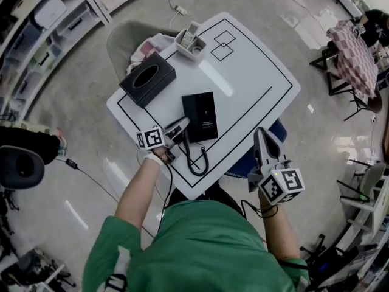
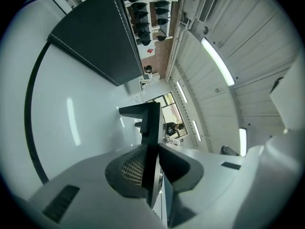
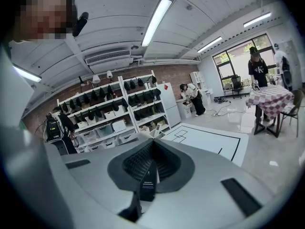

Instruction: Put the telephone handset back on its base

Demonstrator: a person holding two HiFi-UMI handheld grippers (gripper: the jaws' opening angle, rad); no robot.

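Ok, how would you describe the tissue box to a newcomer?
Find the white table marked with black lines, then look toward its left corner. The tissue box there is black and blocky with an oval opening on top. The telephone base mid-table is black too but flat and closed, and the holder next to the box is white.

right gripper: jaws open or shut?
Shut. The grey right gripper shows both jaws meeting at the tips in its own view; nothing held in head view.

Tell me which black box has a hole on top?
The tissue box, the taller, left one: its top has an oval opening. The flat black box has none.
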